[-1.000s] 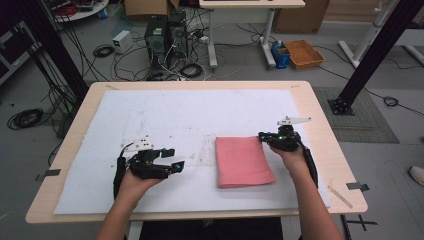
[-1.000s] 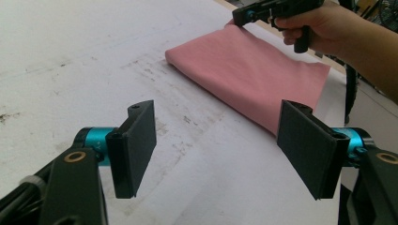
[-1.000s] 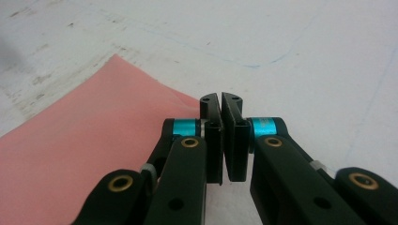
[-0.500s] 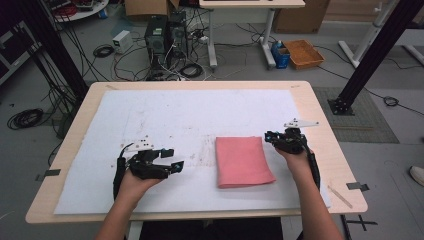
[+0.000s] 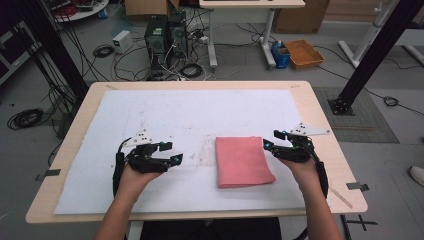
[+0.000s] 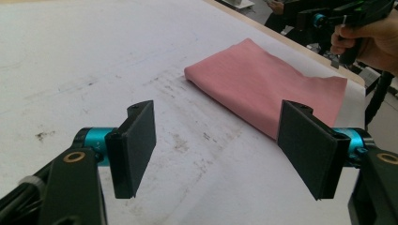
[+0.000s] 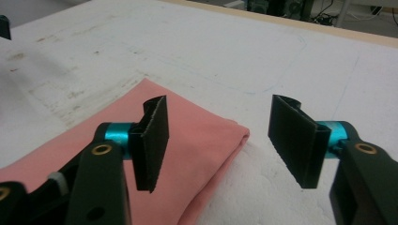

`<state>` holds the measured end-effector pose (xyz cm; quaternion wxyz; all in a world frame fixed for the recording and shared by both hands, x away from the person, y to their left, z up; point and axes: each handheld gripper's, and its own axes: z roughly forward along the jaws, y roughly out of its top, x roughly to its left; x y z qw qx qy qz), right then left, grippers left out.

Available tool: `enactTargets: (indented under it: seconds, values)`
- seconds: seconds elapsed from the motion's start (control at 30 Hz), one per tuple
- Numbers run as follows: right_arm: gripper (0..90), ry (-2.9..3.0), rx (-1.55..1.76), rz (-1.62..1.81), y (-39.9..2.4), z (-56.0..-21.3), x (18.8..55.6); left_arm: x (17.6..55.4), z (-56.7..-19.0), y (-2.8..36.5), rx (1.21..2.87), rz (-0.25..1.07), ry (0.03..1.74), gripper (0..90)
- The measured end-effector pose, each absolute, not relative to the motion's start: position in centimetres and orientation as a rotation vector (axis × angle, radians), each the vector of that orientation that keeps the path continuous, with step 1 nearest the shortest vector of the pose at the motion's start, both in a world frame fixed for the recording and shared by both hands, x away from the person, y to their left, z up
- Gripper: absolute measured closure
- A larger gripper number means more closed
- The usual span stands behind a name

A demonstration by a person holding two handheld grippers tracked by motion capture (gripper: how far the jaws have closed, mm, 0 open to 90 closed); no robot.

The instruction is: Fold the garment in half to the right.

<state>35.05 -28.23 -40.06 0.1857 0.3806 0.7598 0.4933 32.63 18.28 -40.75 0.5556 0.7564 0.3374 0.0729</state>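
- The left gripper (image 5: 172, 153), black with teal joints and held in the person's left hand (image 5: 131, 176), hovers over the left part of the white paper sheet (image 5: 200, 115) that covers the pale wooden table (image 5: 322, 125). Its jaws stand spread wide with nothing between them, pointing right toward the cloth.
- The folded pink cloth (image 5: 242, 161), a flat rectangle, lies on the sheet right of centre, near the person's edge of the table, between the two grippers and well apart from the left one.
- The right gripper (image 5: 272, 140), black with a grey three-cornered plate on top, sits just beside the cloth's far right corner in the person's right hand (image 5: 300, 167). Its jaws have just been opening and stand apart above that corner, with nothing pinched between them.
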Motion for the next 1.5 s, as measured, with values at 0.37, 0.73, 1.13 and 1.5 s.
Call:
enactTargets:
  seconds: [0.37,0.73,1.13,1.5]
  values:
    - [23.2,2.163,1.067,1.387,-29.6,-40.5,35.0,33.0,-41.0,18.7,1.802,0.207,0.799,24.5]
    - [22.0,2.183,1.117,1.355,-30.4,-42.0,36.0,33.5,-42.0,19.8,1.831,0.252,0.778,24.1]
    - [22.0,2.169,1.155,1.356,-30.6,-42.2,36.2,33.4,-42.2,20.5,1.829,0.254,0.801,24.1]
    - [22.0,2.187,1.188,1.328,-30.5,-42.9,36.7,33.9,-43.3,20.0,1.874,0.249,0.853,24.1]
